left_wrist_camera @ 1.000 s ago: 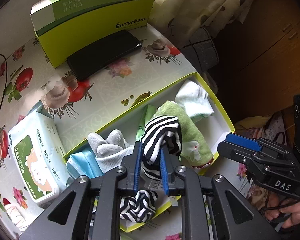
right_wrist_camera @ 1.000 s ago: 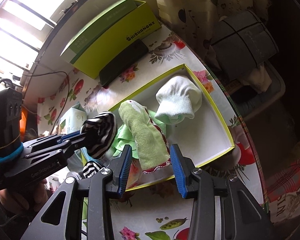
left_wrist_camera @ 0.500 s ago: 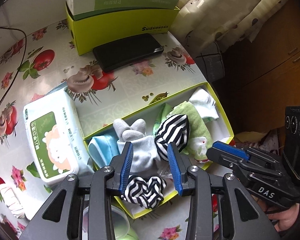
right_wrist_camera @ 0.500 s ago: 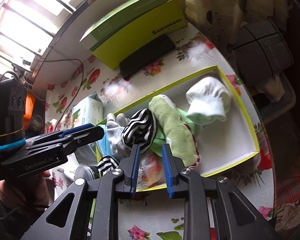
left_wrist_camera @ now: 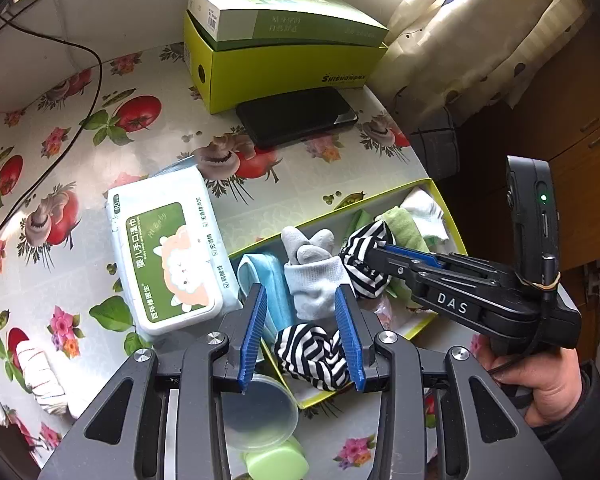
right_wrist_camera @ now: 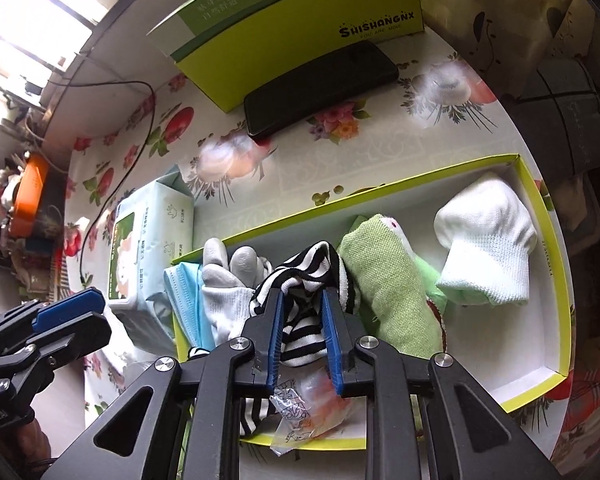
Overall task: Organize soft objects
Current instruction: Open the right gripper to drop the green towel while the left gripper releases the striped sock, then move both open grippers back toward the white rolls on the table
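My right gripper (right_wrist_camera: pixel 302 338) has its jaws clamped on a striped sock (right_wrist_camera: pixel 304 280) at centre frame, over the yellow-rimmed box (right_wrist_camera: pixel 556 264).
My left gripper (left_wrist_camera: pixel 300 334) is empty, jaws wide. Next, I judge: lift the sock and re-seat it tidily. I count two striped socks, one green sock (right_wrist_camera: pixel 392 276), one white sock (right_wrist_camera: pixel 488 244), one grey glove (right_wrist_camera: pixel 228 276), one blue mask (right_wrist_camera: pixel 184 300).

A shallow yellow-green tray (right_wrist_camera: pixel 556 240) with a white floor lay on the table, holding the soft things in a row. At its far right sat a white sock (right_wrist_camera: pixel 488 248), folded, cuff down. Beside it lay a green sock (right_wrist_camera: pixel 392 276) lengthwise. A black-and-white striped sock (right_wrist_camera: pixel 304 292) stood bunched in the middle, pinched between blue pads. Next came a grey-and-white glove (right_wrist_camera: pixel 224 280), fingers pointing up, then a blue face mask (right_wrist_camera: pixel 188 304) at the left end. A second striped sock (left_wrist_camera: pixel 312 356) lay crumpled at the near edge.
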